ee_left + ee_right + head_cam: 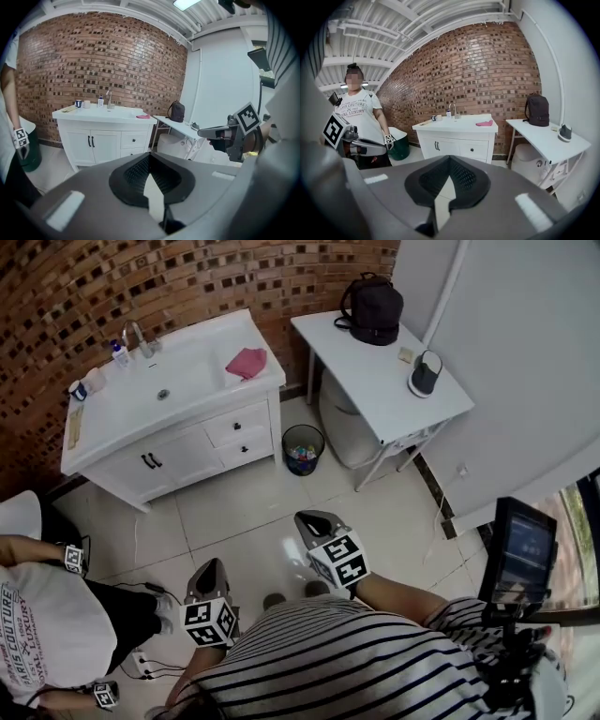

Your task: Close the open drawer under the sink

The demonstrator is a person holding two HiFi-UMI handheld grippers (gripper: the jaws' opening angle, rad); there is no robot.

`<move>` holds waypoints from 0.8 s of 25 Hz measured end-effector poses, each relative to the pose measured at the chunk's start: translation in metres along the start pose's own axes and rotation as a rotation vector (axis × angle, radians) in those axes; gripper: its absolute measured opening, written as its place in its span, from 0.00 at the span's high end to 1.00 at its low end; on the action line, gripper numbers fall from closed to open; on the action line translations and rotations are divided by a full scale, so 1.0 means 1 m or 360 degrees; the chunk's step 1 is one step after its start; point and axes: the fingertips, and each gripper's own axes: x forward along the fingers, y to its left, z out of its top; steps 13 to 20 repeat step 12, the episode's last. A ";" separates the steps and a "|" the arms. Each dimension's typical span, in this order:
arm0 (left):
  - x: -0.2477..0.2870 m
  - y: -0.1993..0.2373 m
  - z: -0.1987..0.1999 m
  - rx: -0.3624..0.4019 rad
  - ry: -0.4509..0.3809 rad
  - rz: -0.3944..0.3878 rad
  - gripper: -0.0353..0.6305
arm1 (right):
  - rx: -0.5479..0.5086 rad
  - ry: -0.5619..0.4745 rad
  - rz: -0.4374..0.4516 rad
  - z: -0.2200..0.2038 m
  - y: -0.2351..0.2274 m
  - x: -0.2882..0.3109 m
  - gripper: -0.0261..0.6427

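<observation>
– Against the brick wall at the top left of the head view, what stands there?
– A white vanity with a sink set in its top. A faucet and a small bottle sit at the back edge. A pink cloth lies on the right end of the top.
– And the drawers?
– Two sit one above the other on the vanity's right side, an upper drawer and a lower drawer. Two cupboard doors are to their left. From this far off I cannot tell whether either drawer stands out from the front.
– Where are the grippers?
– Both hang low over the tiled floor, well apart from the vanity and pointing toward it. The left gripper is just in front of the person's striped shirt. The right gripper is near it, a little farther forward.
– What are the fingers doing?
– On each gripper the two jaws meet at the tips, with nothing between them.
– What else is nearby?
– A bin stands just right of the vanity. Beyond it is a white table with a black backpack on it. A second person in a white printed T-shirt is at the left edge.
</observation>
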 end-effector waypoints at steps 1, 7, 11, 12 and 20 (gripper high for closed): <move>0.000 0.000 0.001 -0.0002 0.0002 -0.0005 0.92 | 0.0001 0.0004 -0.0010 -0.001 -0.001 -0.001 0.96; -0.006 0.010 0.003 -0.0013 0.0000 -0.0005 0.92 | -0.0006 0.0015 -0.0027 -0.002 0.011 0.001 0.96; -0.009 0.009 0.000 -0.0014 0.0005 -0.0016 0.92 | -0.0006 0.0018 -0.0035 -0.005 0.015 -0.002 0.96; -0.010 0.009 -0.001 -0.0015 0.0006 -0.0020 0.92 | -0.0005 0.0017 -0.0037 -0.005 0.016 -0.003 0.96; -0.010 0.009 -0.001 -0.0015 0.0006 -0.0020 0.92 | -0.0005 0.0017 -0.0037 -0.005 0.016 -0.003 0.96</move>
